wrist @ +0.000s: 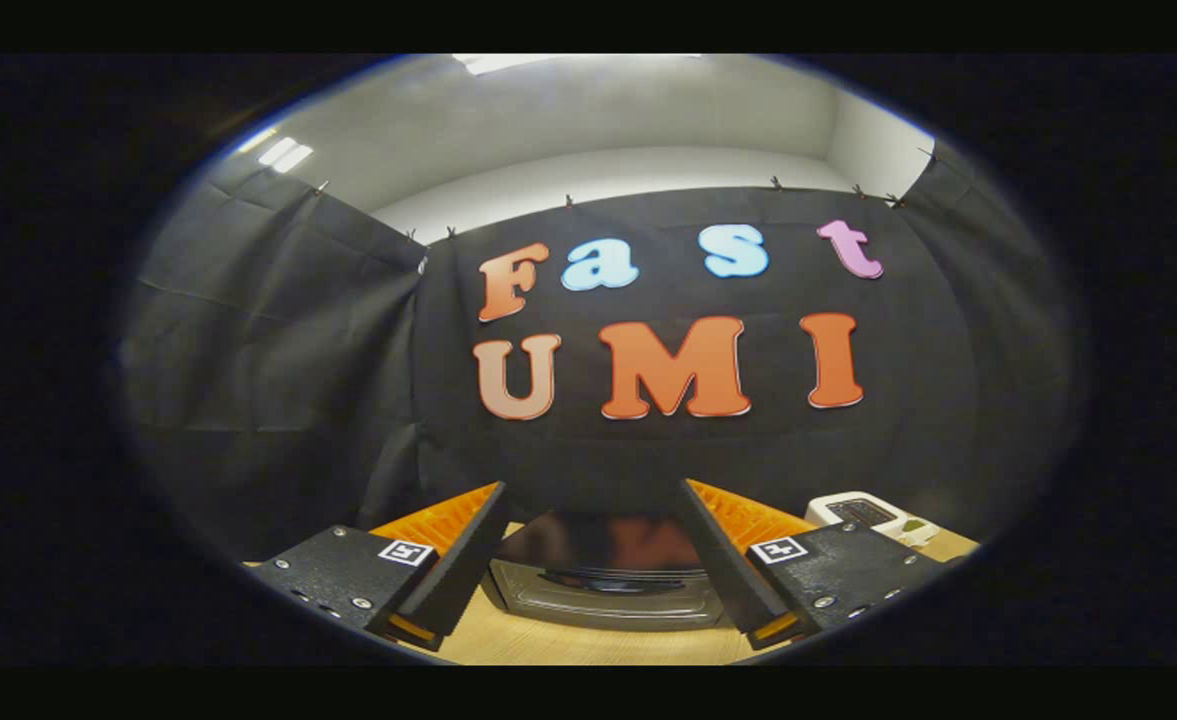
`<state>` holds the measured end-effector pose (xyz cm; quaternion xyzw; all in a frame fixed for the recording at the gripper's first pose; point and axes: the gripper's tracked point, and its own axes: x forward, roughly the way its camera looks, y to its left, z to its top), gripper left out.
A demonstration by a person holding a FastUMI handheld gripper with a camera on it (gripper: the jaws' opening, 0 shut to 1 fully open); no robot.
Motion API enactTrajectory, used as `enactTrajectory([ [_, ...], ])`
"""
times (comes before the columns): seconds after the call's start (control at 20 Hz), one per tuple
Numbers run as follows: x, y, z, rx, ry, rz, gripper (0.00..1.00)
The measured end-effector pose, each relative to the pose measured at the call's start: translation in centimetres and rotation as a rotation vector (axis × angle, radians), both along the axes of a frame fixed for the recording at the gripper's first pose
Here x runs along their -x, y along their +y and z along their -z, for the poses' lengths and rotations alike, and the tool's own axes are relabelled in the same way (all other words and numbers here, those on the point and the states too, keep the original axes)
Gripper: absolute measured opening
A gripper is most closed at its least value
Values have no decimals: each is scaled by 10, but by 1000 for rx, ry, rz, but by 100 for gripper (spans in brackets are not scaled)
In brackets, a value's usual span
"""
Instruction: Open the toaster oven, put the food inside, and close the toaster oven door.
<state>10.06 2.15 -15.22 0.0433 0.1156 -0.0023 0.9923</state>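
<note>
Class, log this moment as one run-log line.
gripper: open, holding nothing | toaster oven: between and beyond fingers, door closed | stage: approach, door not yet opened

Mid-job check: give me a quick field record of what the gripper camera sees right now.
gripper: open, fingers spread apart, holding nothing
toaster oven: on the wooden table, just ahead of the fingers, seen between them
oven door: appears closed, dark glass reflecting the booth
white appliance: on the table beyond the right-side finger; type unclear
contact: fingers not touching the oven
</note>
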Motion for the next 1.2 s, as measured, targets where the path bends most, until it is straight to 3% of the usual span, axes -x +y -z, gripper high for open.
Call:
enactTrajectory([
  [0.35,-36,-9,101,15,172,40,99],
  [0.6,-44,-14,142,41,229,58,99],
  [0.95,-37,-3,155,66,251,27,97],
  [1.2,-16,4,155,0,298,-6,83],
])
